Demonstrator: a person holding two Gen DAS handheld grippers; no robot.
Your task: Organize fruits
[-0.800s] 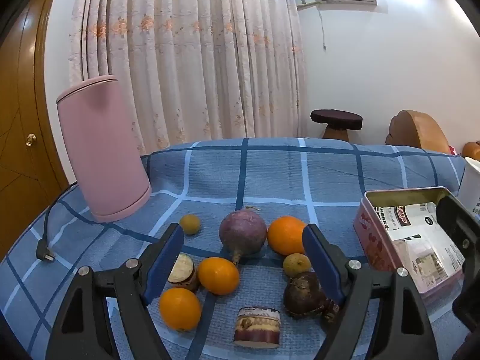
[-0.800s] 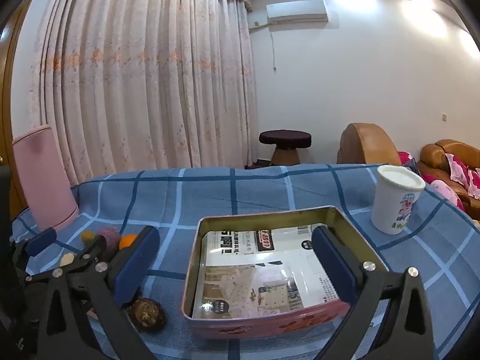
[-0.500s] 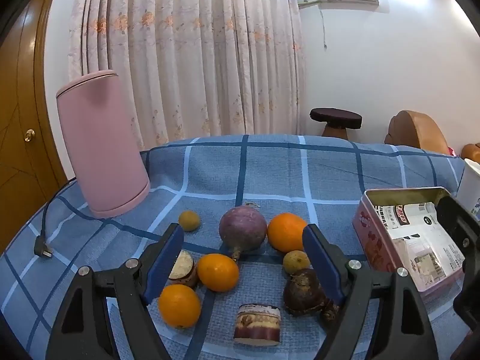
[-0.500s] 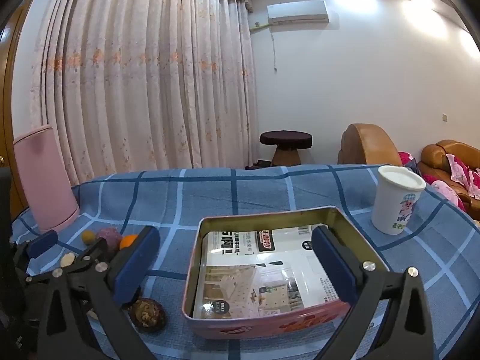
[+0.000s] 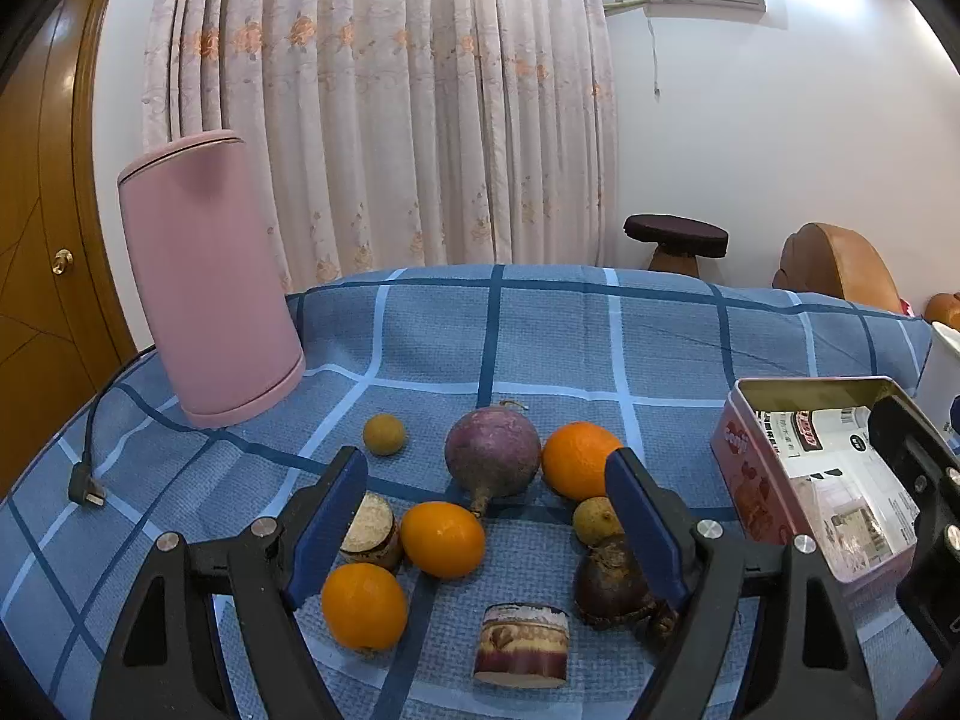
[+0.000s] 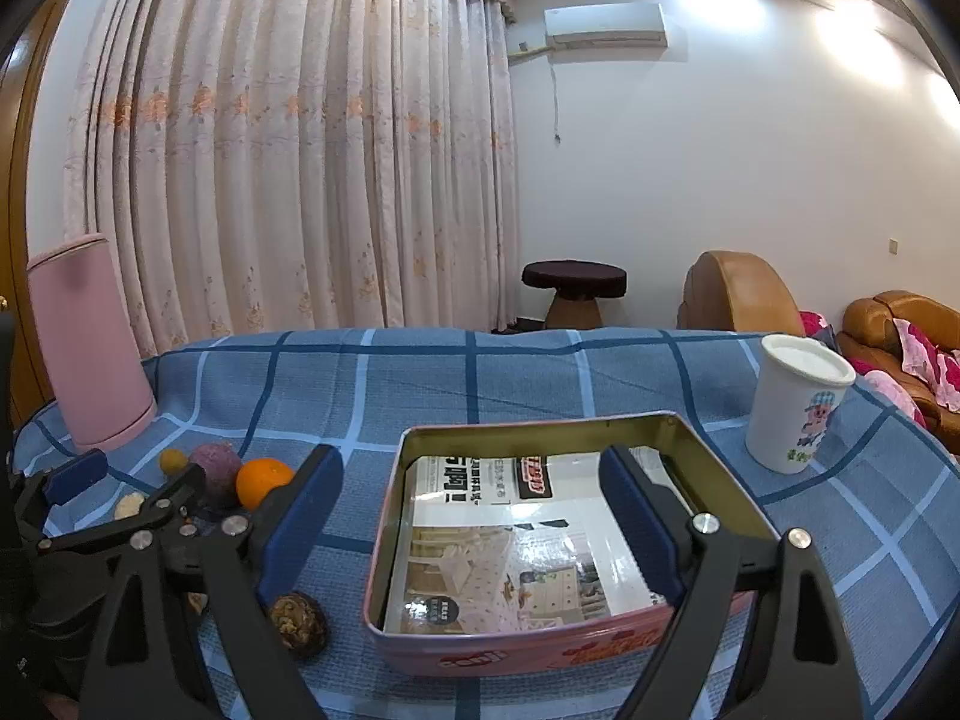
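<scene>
Left gripper [image 5: 486, 516] spread wide and empty, hanging just above the loose produce on the blue checked cloth [image 5: 540, 336]; right gripper [image 6: 471, 516] likewise parted and holding nothing, poised over the open pink tin [image 6: 708, 456]. From the left of the left wrist view: pink cylinder [image 5: 210, 282] at the far edge, small yellow-brown fruit [image 5: 384, 434], cut root piece [image 5: 369, 531] against the left pad, nearest orange [image 5: 364, 605], middle orange [image 5: 443, 539] almost centred between the jaws, purple beet-like root [image 5: 492, 450], far orange [image 5: 579, 459], another small yellowish fruit [image 5: 594, 519], dark knobbly tuber [image 5: 612, 585], cut cylinder piece [image 5: 521, 639], then the tin at the right edge. Probably the start of a first pick, nothing yet in the tin but its printed paper lining. Next move likely calls for dropping lower and squeezing on the middle orange without nudging the cut root piece beside it. Right wrist view alone gives the tin's full interior, the white cup [image 6: 795, 405] beyond it and a dark wrinkled fruit [image 6: 298, 624] near the tin's left wall; most of the fruit pile seen clearly only from the left wrist
</scene>
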